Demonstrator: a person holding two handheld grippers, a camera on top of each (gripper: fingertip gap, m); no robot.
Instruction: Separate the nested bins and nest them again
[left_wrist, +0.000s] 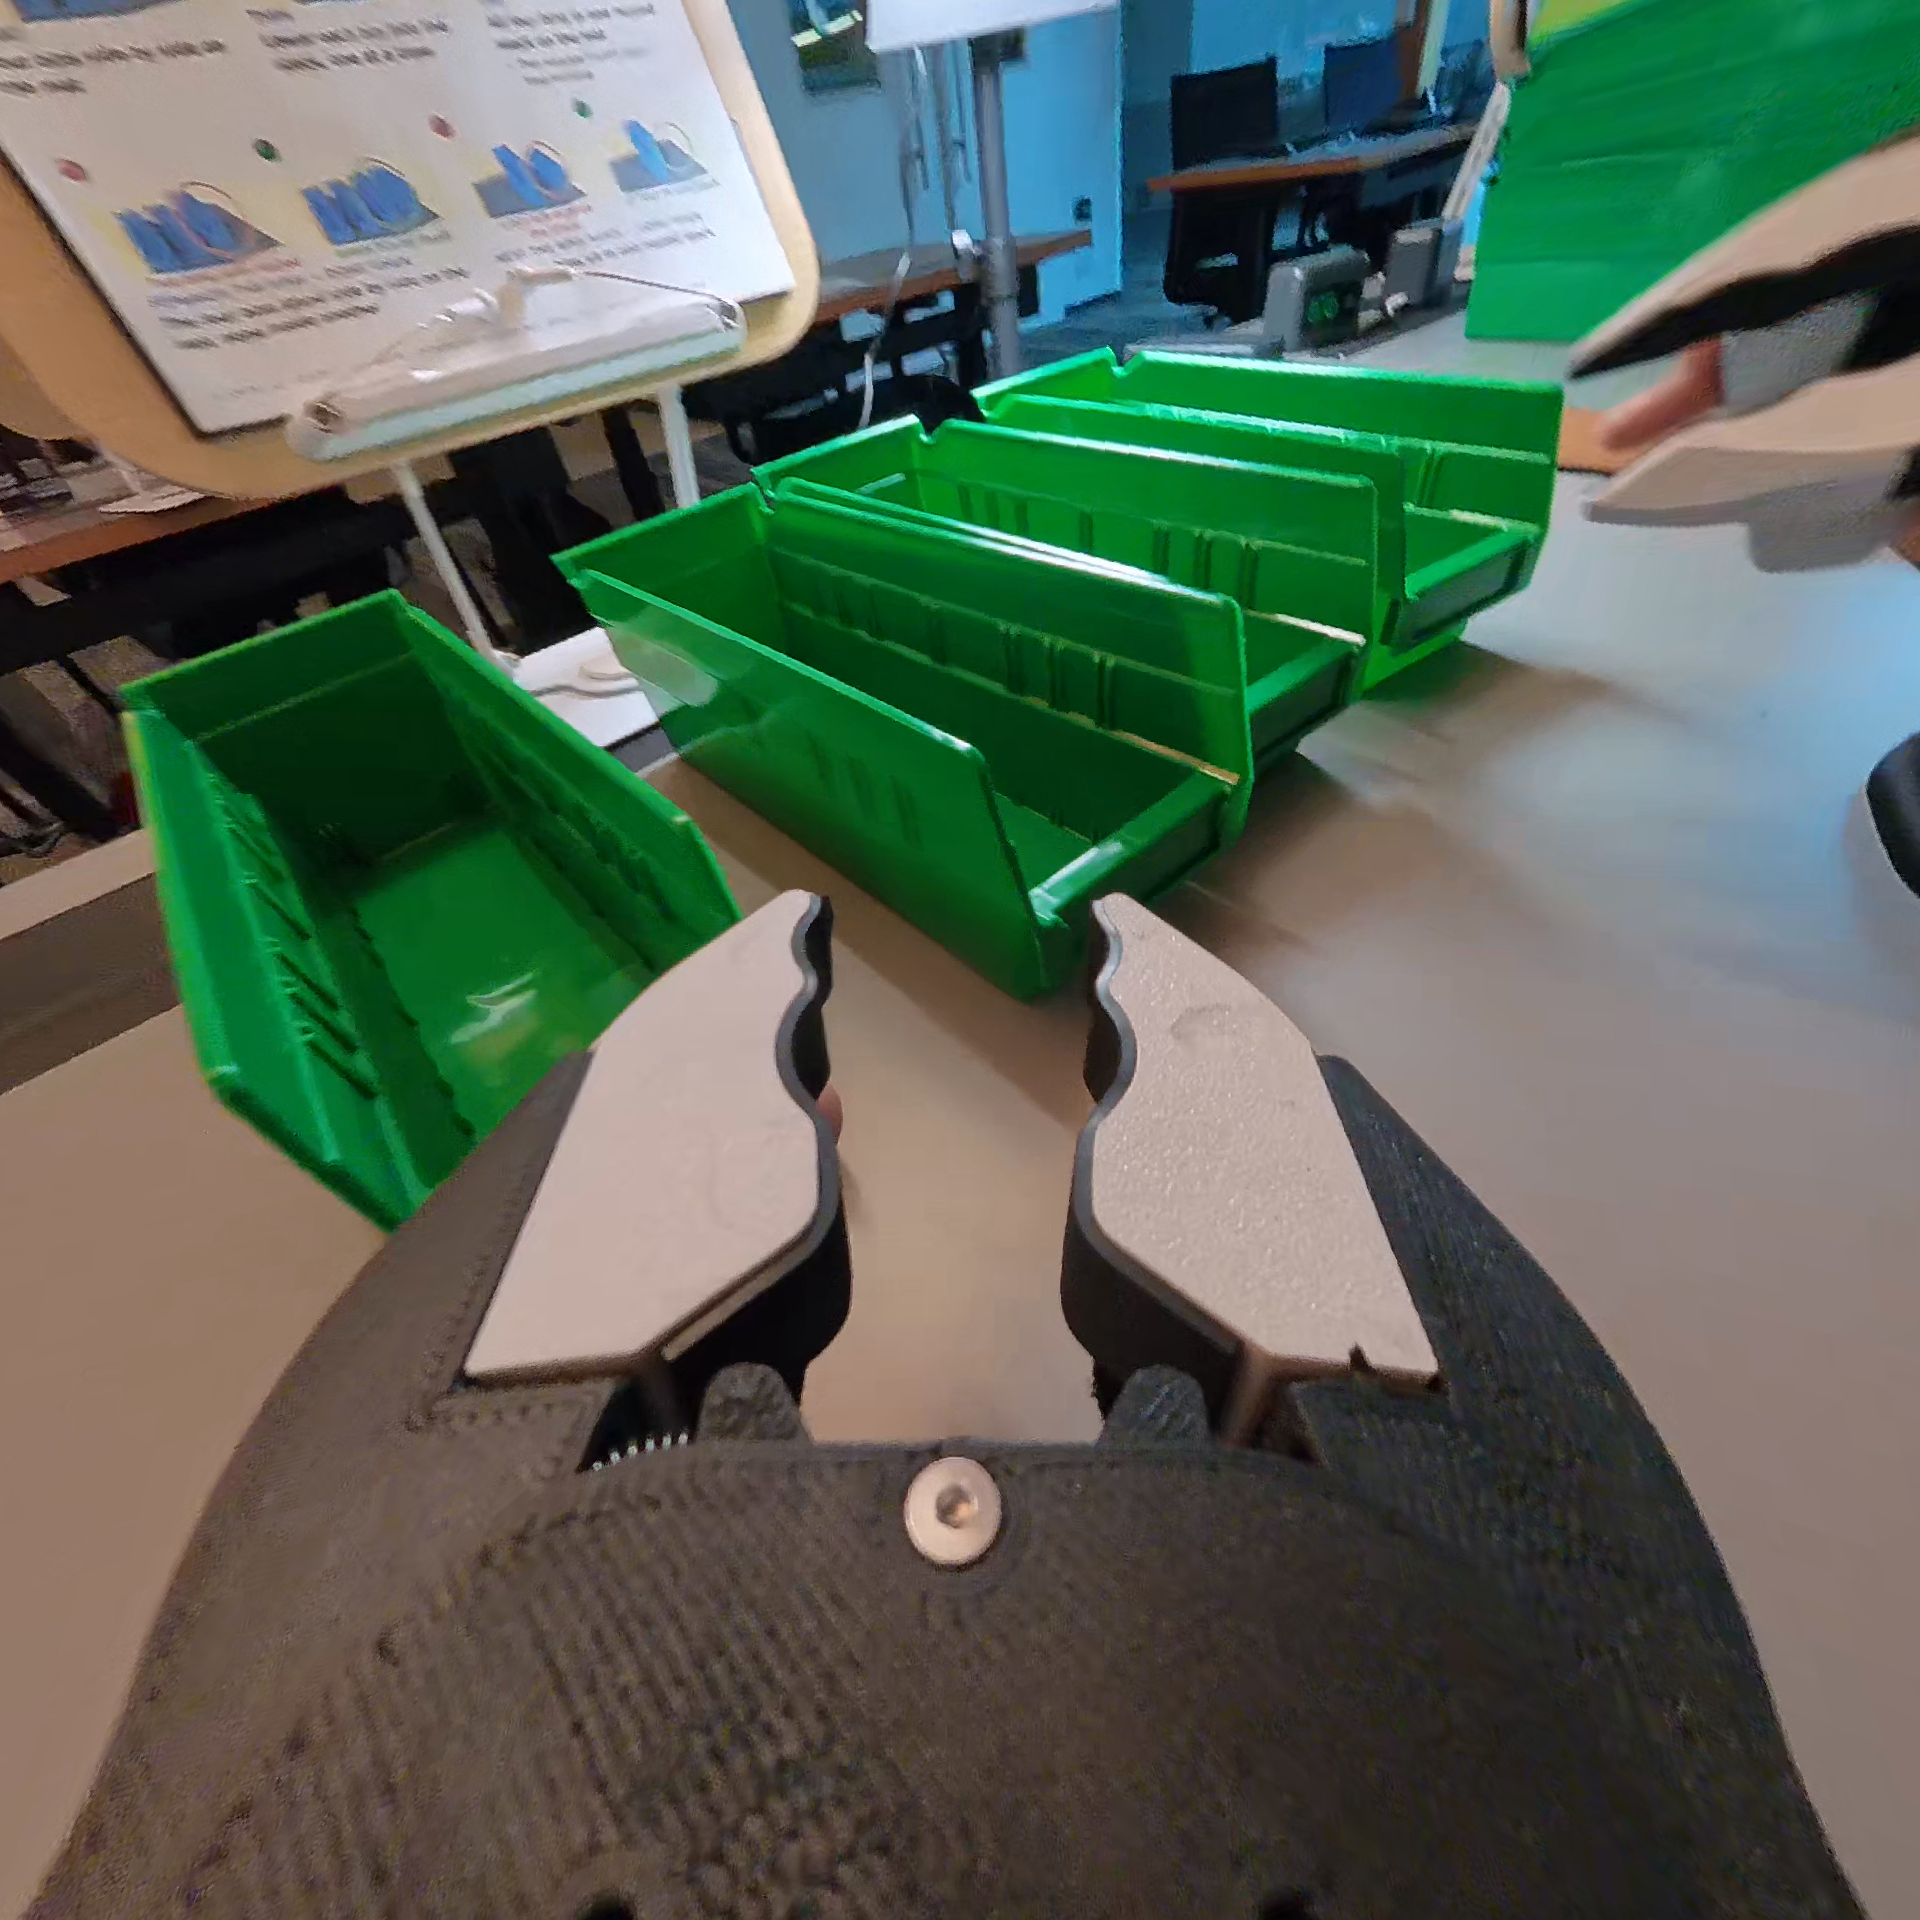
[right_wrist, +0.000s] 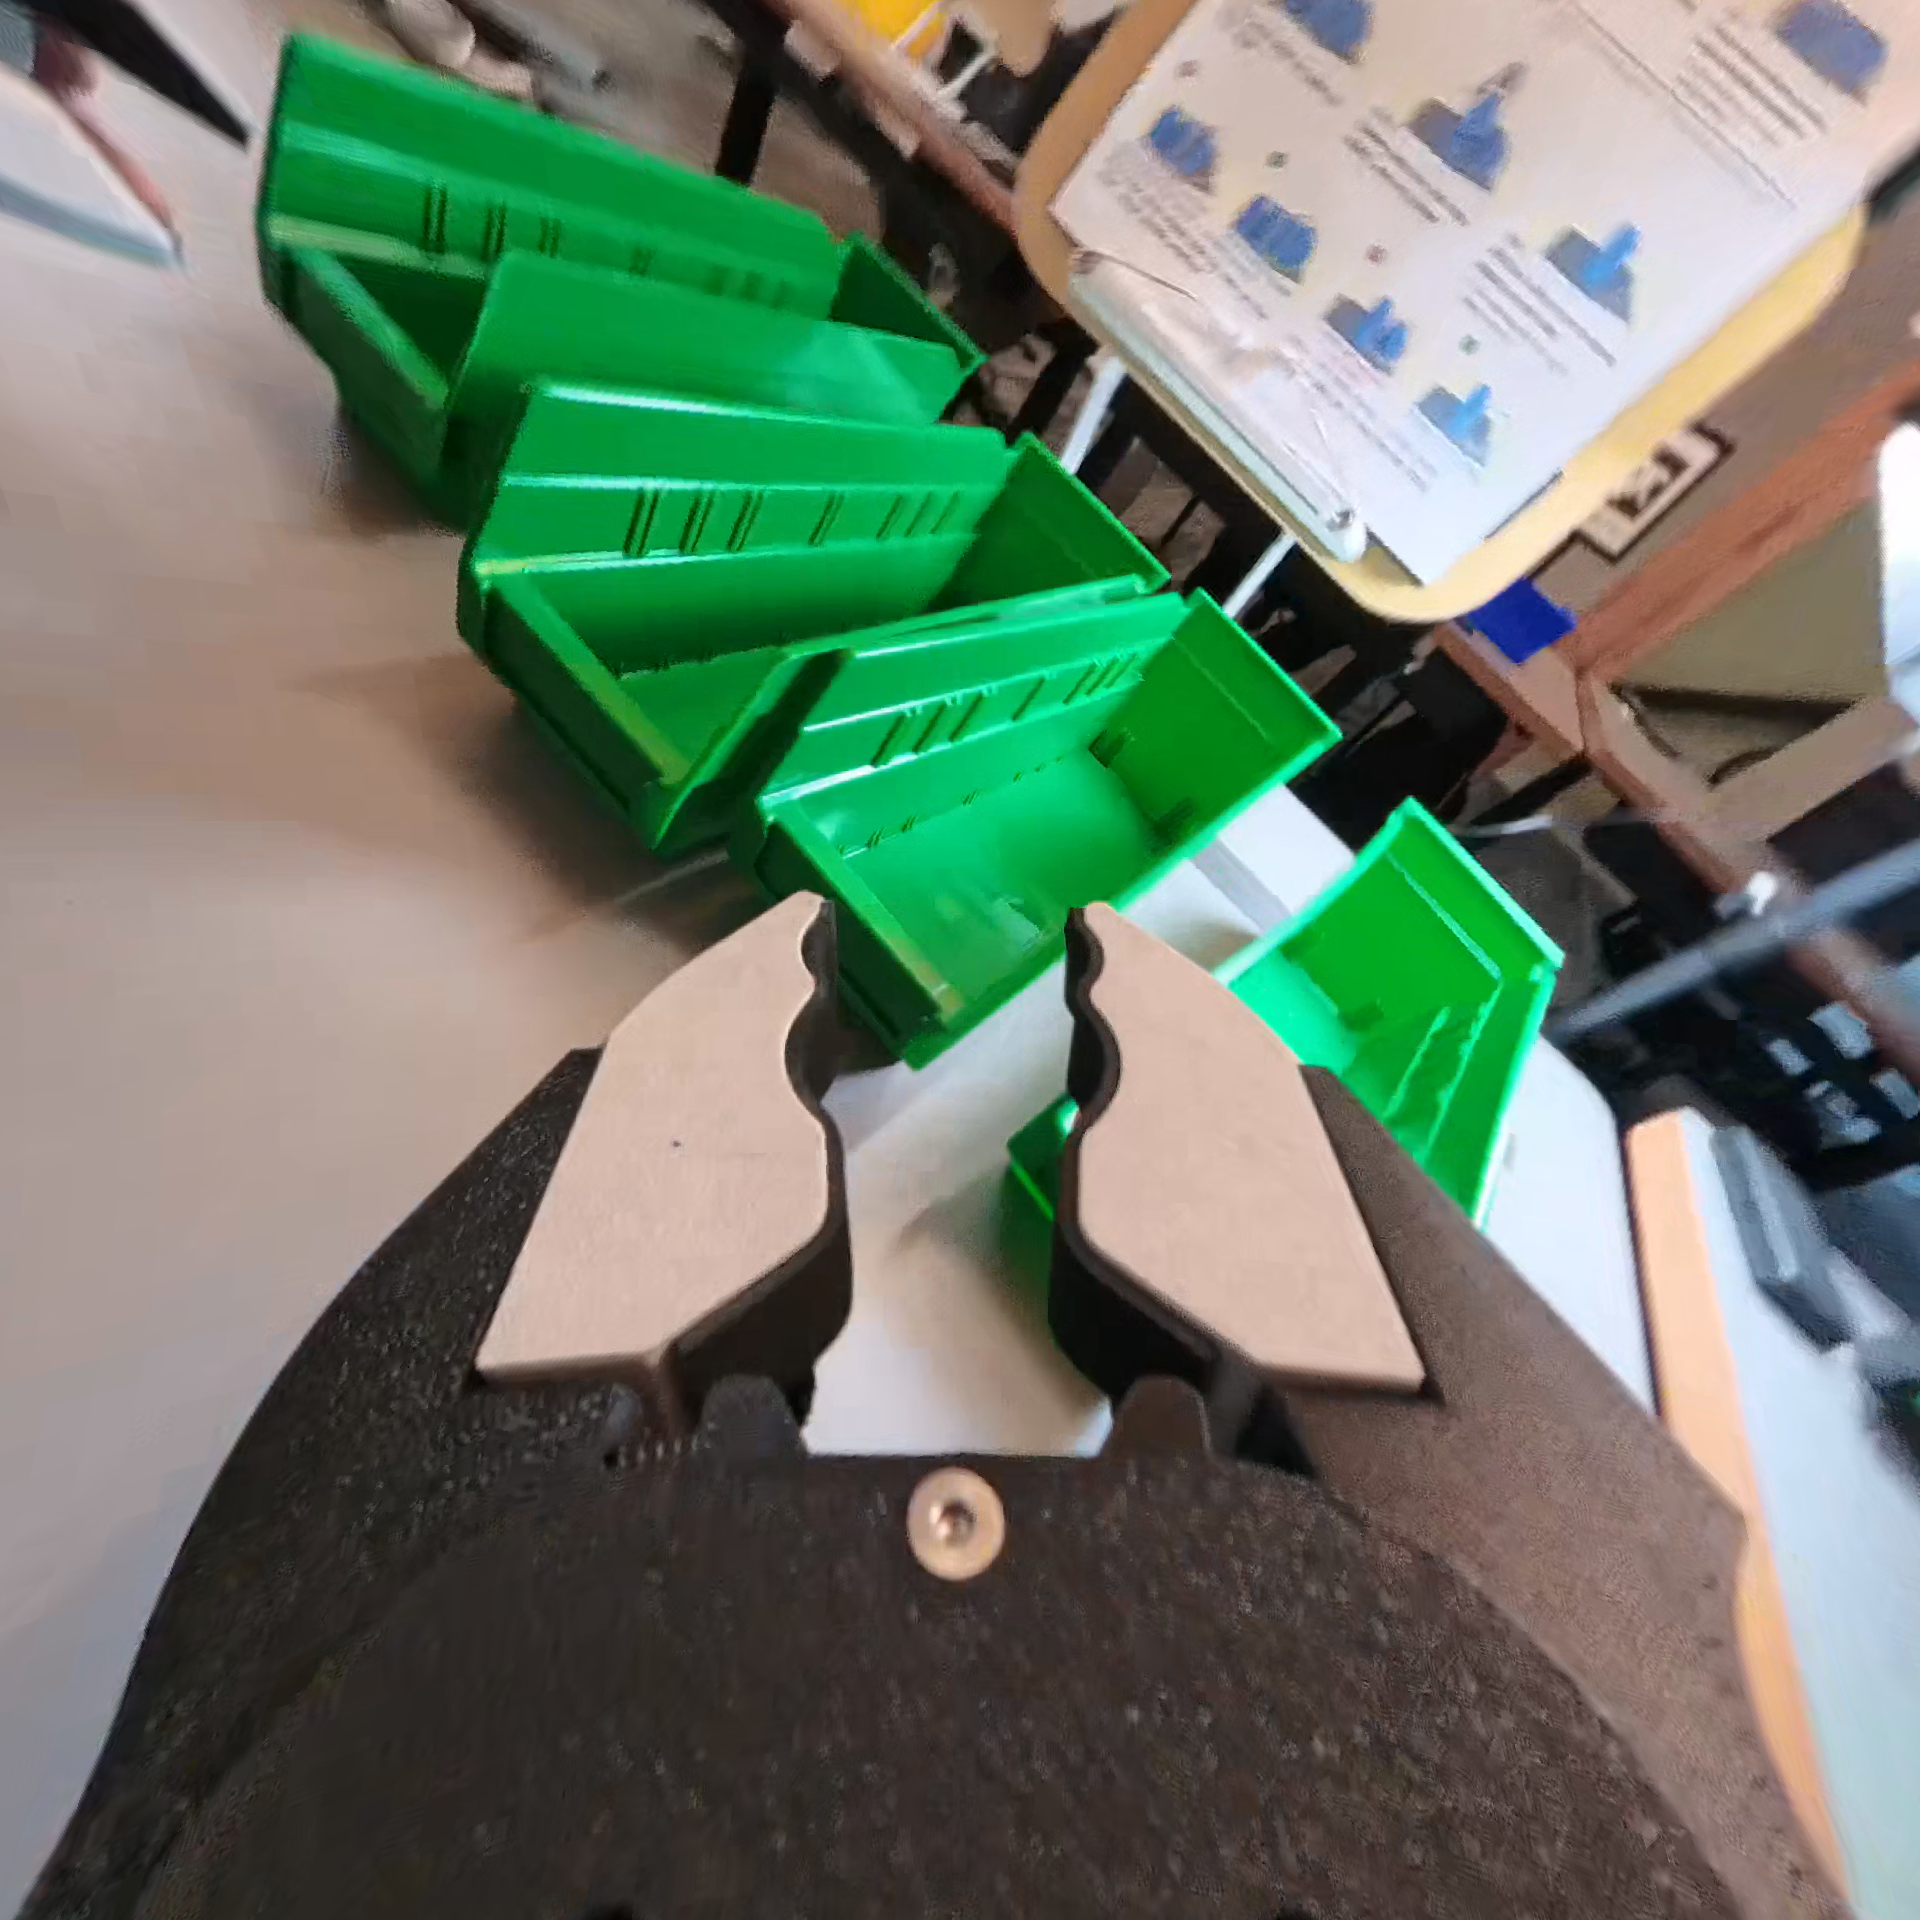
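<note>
Both grippers, left (left_wrist: 958, 935) and right (right_wrist: 948, 940), have fingers apart, holding nothing. Four green bins separated on table (left_wrist: 1507, 935): three in a row (left_wrist: 935, 707), fourth (left_wrist: 416, 883) apart at the left end.

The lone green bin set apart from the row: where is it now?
In the left wrist view, the lone bin sits on the table at the left, beside the row of three bins, just beyond the open left gripper.

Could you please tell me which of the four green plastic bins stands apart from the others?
The leftmost green plastic bin; the other three bins sit packed in a row.
</note>
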